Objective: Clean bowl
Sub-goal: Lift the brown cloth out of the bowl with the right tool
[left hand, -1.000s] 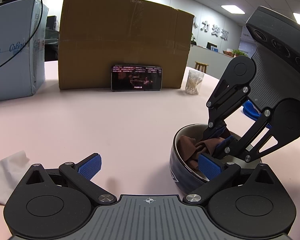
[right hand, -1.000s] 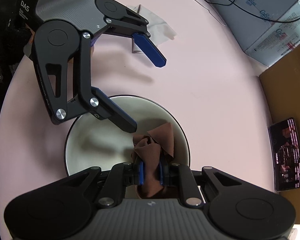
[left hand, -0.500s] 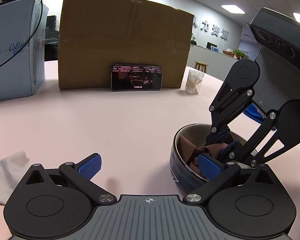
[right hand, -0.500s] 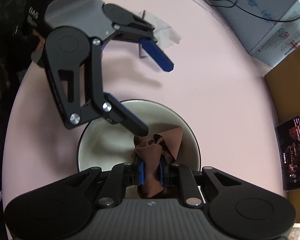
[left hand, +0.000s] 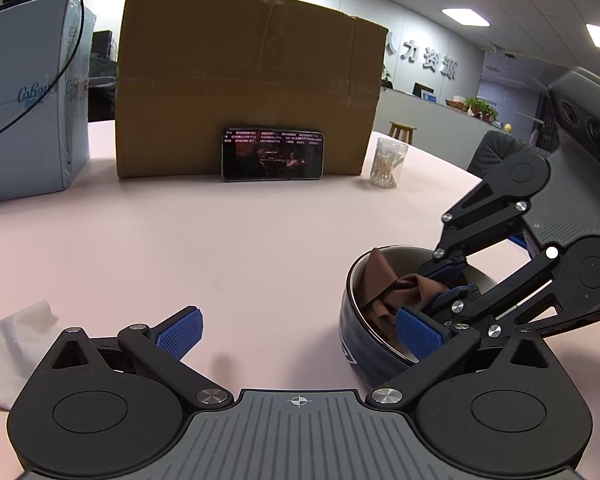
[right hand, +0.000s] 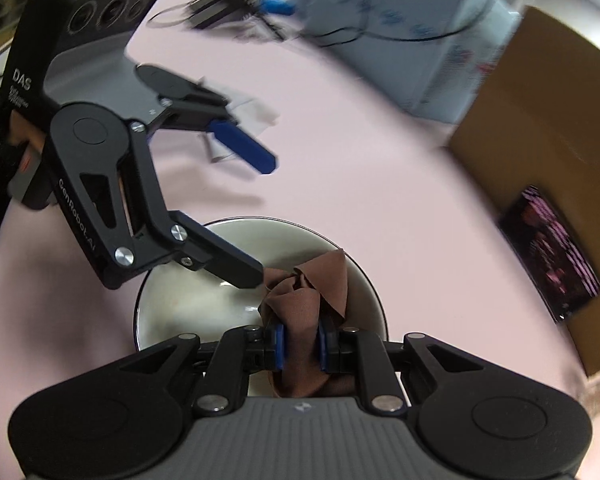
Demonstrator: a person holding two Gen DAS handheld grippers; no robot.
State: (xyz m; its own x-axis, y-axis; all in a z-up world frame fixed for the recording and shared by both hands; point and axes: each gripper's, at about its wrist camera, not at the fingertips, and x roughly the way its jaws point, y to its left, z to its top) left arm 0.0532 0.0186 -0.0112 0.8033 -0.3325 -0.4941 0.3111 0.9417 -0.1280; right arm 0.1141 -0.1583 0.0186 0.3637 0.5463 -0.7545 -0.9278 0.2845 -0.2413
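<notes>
Item one: the bowl (left hand: 370, 344), dark blue outside and pale inside, sits on the pink table (left hand: 240, 248) near your edge of it. Item two: the brown cloth (right hand: 300, 320), bunched inside the bowl against its far wall. Your right gripper (right hand: 300, 344) pinches that cloth between its blue pads, jaws nearly together, reaching into the bowl. Your left gripper (left hand: 298, 334) stands wide open; one finger (left hand: 420, 338) sits inside the bowl's rim beside the cloth, the other over bare table. Also on the table: a cardboard box (left hand: 244, 80) with a phone (left hand: 273, 154) propped against it, a jar of cotton swabs (left hand: 388, 162), a pale blue carton (left hand: 28, 96) and a white tissue (left hand: 12, 344).
</notes>
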